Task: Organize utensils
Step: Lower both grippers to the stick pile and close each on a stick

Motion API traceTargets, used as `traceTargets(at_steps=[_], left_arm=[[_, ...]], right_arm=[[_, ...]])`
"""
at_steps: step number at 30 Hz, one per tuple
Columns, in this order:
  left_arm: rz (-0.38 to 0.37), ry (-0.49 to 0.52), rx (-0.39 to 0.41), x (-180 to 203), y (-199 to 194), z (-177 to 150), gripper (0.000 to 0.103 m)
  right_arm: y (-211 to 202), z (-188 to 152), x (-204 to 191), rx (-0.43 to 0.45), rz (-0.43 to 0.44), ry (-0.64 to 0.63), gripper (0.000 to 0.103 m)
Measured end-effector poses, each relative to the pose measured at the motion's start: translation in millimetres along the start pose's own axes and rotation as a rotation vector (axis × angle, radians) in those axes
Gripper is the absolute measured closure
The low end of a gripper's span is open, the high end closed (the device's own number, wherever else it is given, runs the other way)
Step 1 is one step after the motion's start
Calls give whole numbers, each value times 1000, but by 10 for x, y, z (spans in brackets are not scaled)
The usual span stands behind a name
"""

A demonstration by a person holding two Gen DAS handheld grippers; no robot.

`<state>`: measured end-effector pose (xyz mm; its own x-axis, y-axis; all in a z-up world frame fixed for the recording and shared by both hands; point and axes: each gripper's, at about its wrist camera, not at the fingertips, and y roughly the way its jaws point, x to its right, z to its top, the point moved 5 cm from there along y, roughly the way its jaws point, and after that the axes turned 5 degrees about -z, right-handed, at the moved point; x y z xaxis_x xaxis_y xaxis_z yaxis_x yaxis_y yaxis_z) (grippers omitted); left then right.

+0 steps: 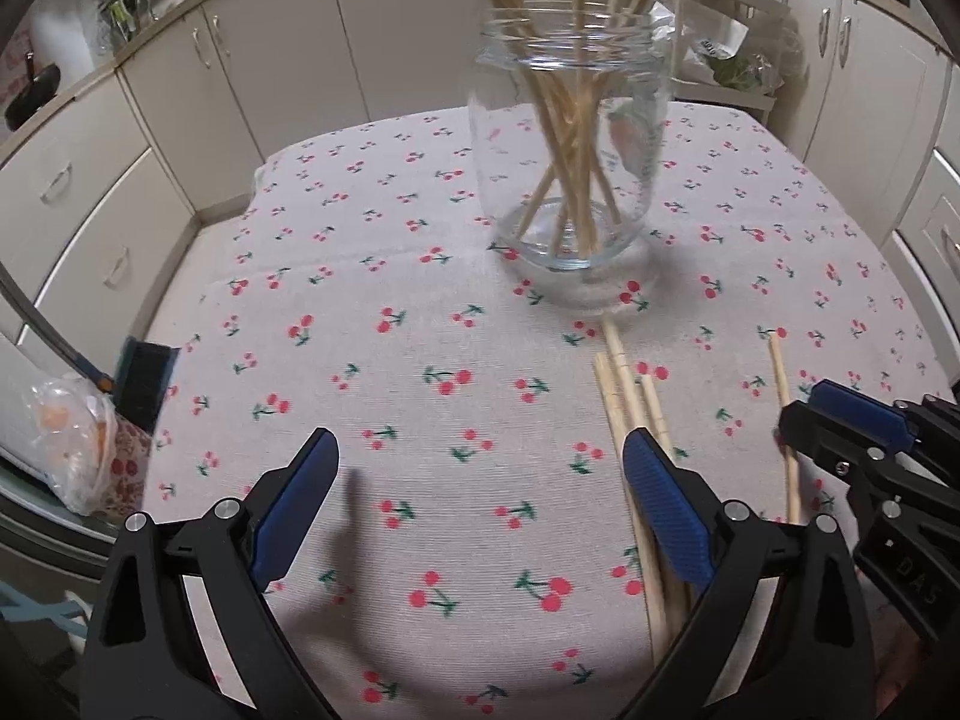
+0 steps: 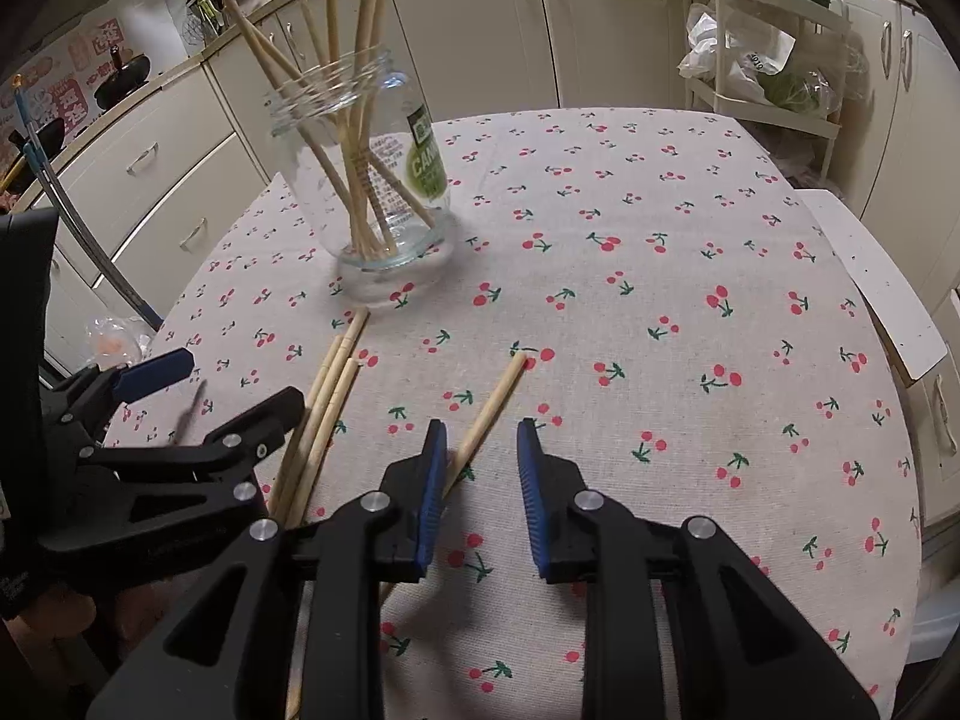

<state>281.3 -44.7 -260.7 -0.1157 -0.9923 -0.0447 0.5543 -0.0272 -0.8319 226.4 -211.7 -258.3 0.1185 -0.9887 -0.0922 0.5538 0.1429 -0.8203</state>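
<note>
Your left gripper (image 1: 480, 516) hangs over the near part of the table (image 2: 690, 312), its jaws spread wide with only the cherry-print cloth (image 1: 420, 312) between them. Nothing is pinched there. Its right finger (image 1: 666, 510) sits above a bundle of three chopsticks (image 1: 627, 396) that lie side by side on the cloth, running from just in front of the jar toward the near edge; whether the finger touches them you cannot tell from these views.

Your right gripper (image 2: 483, 492) is just beside the left one, also near the table's front edge. Its jaws stand a little apart and hold nothing. A single chopstick (image 2: 489, 408) lies on the cloth at a slant, apart from the bundle, and passes under the gripper's left finger (image 2: 432, 492) rather than through the gap; contact there is unclear.

The glass jar (image 1: 570, 138) stands upright toward the middle of the table, on the left side as your right camera sees it. Several more chopsticks (image 2: 354, 120) lean inside it, crossing one another and sticking out above the rim. A green label (image 2: 427, 162) shows on the jar's side.

Cream cabinets (image 1: 150, 180) run beyond the table's far and left edges, and a white rack (image 2: 774, 60) of bagged goods stands past the far right corner.
</note>
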Motion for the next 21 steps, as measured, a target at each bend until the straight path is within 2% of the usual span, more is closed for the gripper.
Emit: traceTargets(at_steps=[2,5,10,21], left_arm=[[-4,-5,-24,-44,41,-9,11],[-51,-39,-44,-51,70,-34,12],[-68,-38,-25,44,12,-17,12],[-61,-27,-29,67,-11,-51,12]], right_arm=[[3,0,-16,1,3,-3,77],[8,0,-25,2,6,-1,76],[6,2,-8,1,12,10,76],[11,3,7,-2,19,19,76]])
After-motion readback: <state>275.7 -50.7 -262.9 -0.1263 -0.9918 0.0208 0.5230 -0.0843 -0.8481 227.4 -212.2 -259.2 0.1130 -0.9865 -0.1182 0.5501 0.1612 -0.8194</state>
